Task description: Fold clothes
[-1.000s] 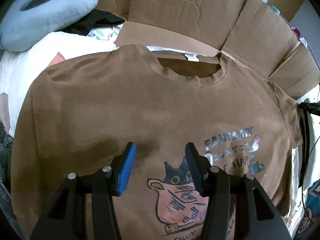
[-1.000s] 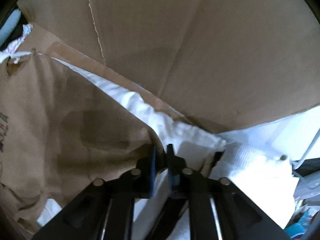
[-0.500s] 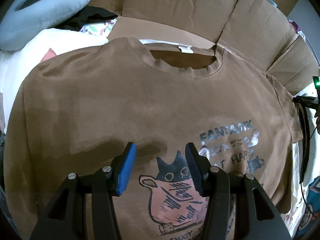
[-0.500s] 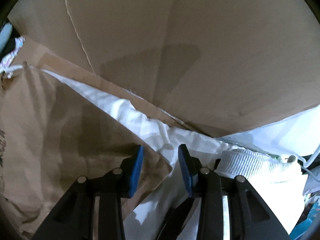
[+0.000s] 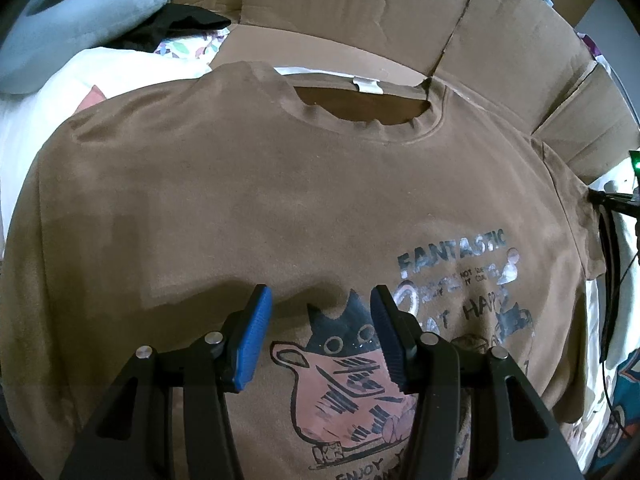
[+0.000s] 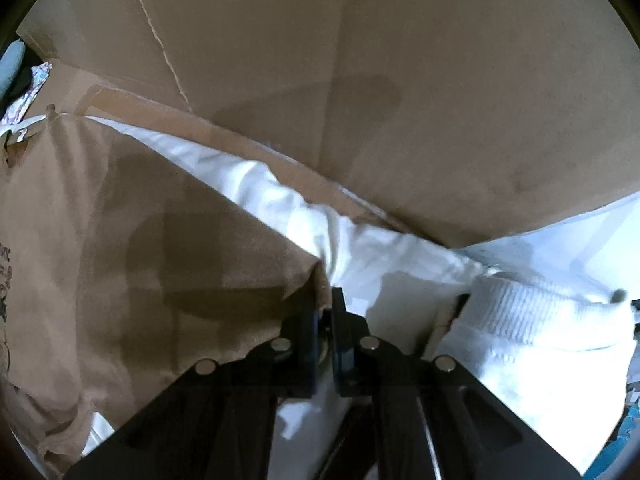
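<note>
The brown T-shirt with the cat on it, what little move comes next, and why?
Probably the right gripper lifts the sleeve edge it has pinched and carries it inward over the brown T-shirt. The shirt lies flat, and the left gripper hovers open above the cat print, holding nothing.

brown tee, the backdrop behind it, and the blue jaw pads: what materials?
Brown tee: soft matte knit, probably cotton; ribbed collar, limp drape.
Backdrop: corrugated cardboard, judging by creases and flap edges.
Blue pads: ridged, matte, likely rubber or soft plastic; cannot tell which.
</note>
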The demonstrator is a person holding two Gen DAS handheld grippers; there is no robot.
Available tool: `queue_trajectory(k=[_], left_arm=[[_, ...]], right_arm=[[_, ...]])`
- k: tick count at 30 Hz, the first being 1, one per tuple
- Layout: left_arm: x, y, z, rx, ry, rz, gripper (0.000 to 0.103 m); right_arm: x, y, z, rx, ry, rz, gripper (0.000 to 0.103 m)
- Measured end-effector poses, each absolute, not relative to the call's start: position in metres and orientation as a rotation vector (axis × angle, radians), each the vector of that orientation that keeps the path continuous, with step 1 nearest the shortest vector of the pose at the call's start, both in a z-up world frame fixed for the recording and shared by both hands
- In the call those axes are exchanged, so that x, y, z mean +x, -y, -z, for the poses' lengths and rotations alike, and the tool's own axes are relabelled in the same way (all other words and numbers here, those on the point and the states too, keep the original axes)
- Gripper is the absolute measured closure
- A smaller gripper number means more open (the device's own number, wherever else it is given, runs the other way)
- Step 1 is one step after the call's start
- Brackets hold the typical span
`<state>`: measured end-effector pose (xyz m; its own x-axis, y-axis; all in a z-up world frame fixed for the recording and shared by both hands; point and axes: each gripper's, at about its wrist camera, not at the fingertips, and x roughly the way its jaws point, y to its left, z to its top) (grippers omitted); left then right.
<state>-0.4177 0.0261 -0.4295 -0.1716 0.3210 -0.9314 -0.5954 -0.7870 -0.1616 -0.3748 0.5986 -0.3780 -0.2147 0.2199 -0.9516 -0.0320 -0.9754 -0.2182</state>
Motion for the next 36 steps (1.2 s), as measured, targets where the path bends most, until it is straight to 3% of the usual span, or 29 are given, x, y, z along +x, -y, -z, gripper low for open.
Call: queue_trajectory(k=[8,19,21,23,26,36], left_arm=[[-0.416,-0.028,0.425,-1.497,-0.306,-2.004,0.051],[-0.412,-0.020,0.426,-1.513,-0.305,-1.998,0.051],[-0.412,-0.017,0.428,-1.521,-0.299,-1.997,0.051],[-0.411,-0.015,0.429,-1.523,-0.302,-1.996,0.051],[-0.411,-0.013,0.429,-1.525,-0.301,-1.997,0.051],[-0.410,-0.011,0.433,-1.535,-0.304,-1.992,0.051]], right_arm=[[-0.357,-0.554,0.323,-1.816,0.215,-2.516,0.100],[-0.341,-0.501,0.336,-1.935,0.198,-2.631,0.098],[-0.336,-0.496,0.335,-1.961,0.185,-2.636,0.094],[-0.331,-0.492,0.335,-1.988,0.172,-2.642,0.078],[-0.323,-0.485,0.334,-2.029,0.152,-2.650,0.067],[-0.314,-0.493,0.343,-2.032,0.183,-2.586,0.066]])
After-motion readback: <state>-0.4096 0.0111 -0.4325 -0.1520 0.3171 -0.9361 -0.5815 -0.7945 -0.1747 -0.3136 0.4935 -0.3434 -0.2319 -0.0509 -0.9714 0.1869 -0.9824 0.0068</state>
